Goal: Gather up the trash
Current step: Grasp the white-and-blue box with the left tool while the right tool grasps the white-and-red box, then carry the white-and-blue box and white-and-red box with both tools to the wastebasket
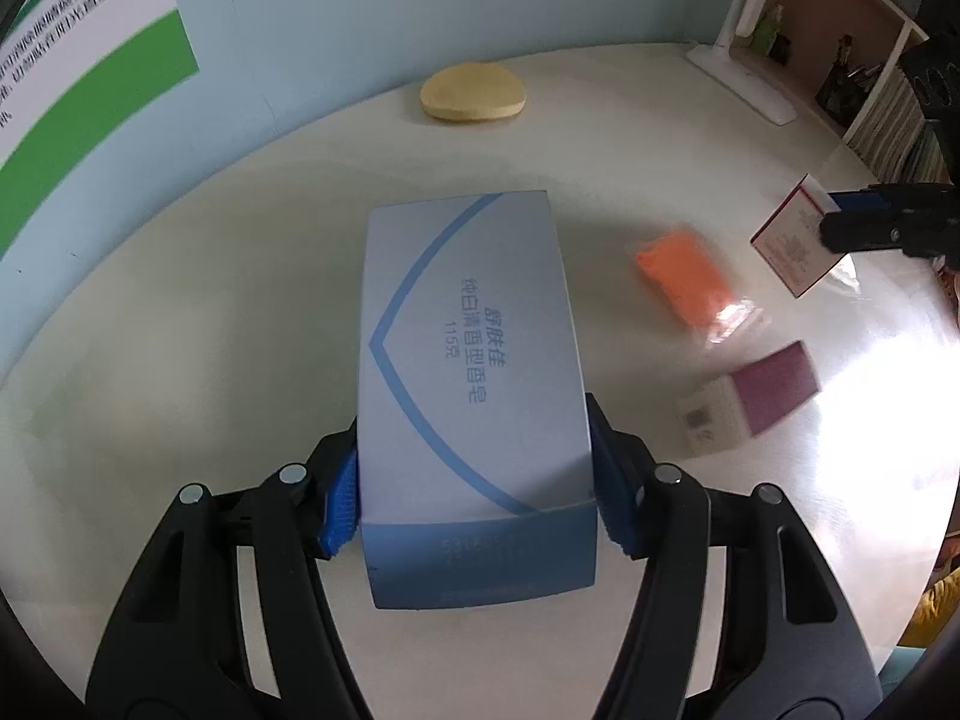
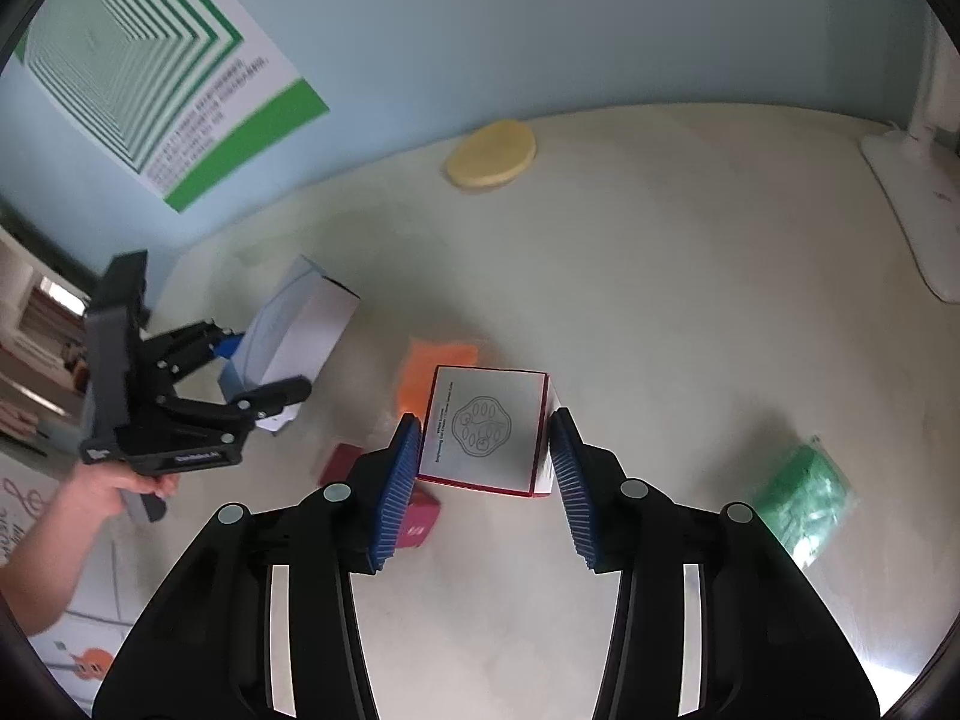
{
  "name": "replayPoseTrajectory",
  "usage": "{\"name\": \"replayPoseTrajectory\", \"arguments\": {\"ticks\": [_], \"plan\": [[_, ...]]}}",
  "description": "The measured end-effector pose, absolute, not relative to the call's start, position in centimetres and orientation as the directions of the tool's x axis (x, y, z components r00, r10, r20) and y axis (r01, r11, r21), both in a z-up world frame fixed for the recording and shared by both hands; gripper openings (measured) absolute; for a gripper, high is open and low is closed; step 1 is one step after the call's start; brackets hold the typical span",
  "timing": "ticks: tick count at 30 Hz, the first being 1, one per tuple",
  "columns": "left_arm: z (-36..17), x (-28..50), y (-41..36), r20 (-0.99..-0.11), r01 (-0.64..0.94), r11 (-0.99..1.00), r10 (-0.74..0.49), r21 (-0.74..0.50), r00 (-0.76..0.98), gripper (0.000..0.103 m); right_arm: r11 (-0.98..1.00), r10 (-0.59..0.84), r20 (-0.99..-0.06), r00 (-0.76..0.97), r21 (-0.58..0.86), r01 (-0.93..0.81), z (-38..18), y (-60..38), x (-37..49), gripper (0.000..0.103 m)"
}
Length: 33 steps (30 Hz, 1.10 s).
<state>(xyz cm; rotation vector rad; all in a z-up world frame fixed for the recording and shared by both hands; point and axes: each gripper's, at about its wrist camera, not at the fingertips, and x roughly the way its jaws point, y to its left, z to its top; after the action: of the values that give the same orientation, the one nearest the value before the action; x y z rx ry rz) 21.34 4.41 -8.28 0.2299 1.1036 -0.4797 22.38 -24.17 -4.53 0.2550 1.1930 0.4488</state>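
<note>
My left gripper [image 1: 477, 498] is shut on a white-and-blue soap box [image 1: 471, 384] and holds it above the round cream table [image 1: 198, 330]; it also shows in the right wrist view [image 2: 300, 330]. My right gripper [image 2: 483, 480] holds a red-edged white box [image 2: 486, 429] between its blue pads; the same box shows in the left wrist view [image 1: 792, 240]. An orange packet [image 1: 684, 276], a maroon-and-cream box [image 1: 750, 399] and a green packet [image 2: 807, 495] lie on the table.
A yellow round sponge [image 1: 474, 93] lies at the table's far edge by the blue wall. A white lamp base [image 1: 750, 81] stands at the back right, with a wooden shelf [image 1: 852, 30] behind it. A green-and-white poster [image 2: 162, 66] hangs on the wall.
</note>
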Motion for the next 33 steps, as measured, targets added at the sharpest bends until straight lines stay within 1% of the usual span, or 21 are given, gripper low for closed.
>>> {"name": "replayPoseTrajectory", "arguments": {"ticks": [4, 10, 15, 19, 23, 26, 33], "plan": [[-5.7, 19.9, 4.1, -0.885, 0.499, 0.866, -0.261, -0.038, 0.386, 0.06, 0.865, 0.501, -0.799, 0.333, 0.456, -0.208, -1.8, -26.3, 19.9, 0.045], [-0.9, 15.7, 1.2, -0.859, 0.584, 0.812, -0.298, 0.001, 0.416, 0.06, 0.84, 0.54, -0.754, 0.375, 0.509, -0.187, 1.2, -30.9, 13.6, 0.045], [1.9, 10.4, -4.4, -0.846, 0.691, 0.722, -0.349, 0.031, 0.403, 0.06, 0.847, 0.517, -0.735, 0.439, 0.512, -0.141, 3.0, -35.3, 6.4, 0.045], [3.0, 5.4, -9.5, -0.837, 0.776, 0.63, -0.405, 0.036, 0.368, 0.06, 0.867, 0.462, -0.735, 0.496, 0.493, -0.077, 4.1, -39.1, -0.6, 0.045], [3.0, 0.0, -16.1, -0.841, 0.874, 0.486, -0.467, 0.015, 0.274, 0.06, 0.884, 0.379, -0.749, 0.544, 0.467, 0.028, 4.7, -43.0, -8.2, 0.045], [2.4, -4.1, -20.6, -0.851, 0.929, 0.37, -0.484, 0.011, 0.203, 0.06, 0.878, 0.317, -0.758, 0.57, 0.461, 0.124, 4.7, -45.5, -14.1, 0.045], [0.1, -14.6, -28.7, -0.868, 0.994, 0.088, -0.496, -0.066, -0.014, 0.06, 0.792, 0.196, -0.783, 0.591, 0.481, 0.375, 3.7, -49.9, -30.2, 0.045]]}}
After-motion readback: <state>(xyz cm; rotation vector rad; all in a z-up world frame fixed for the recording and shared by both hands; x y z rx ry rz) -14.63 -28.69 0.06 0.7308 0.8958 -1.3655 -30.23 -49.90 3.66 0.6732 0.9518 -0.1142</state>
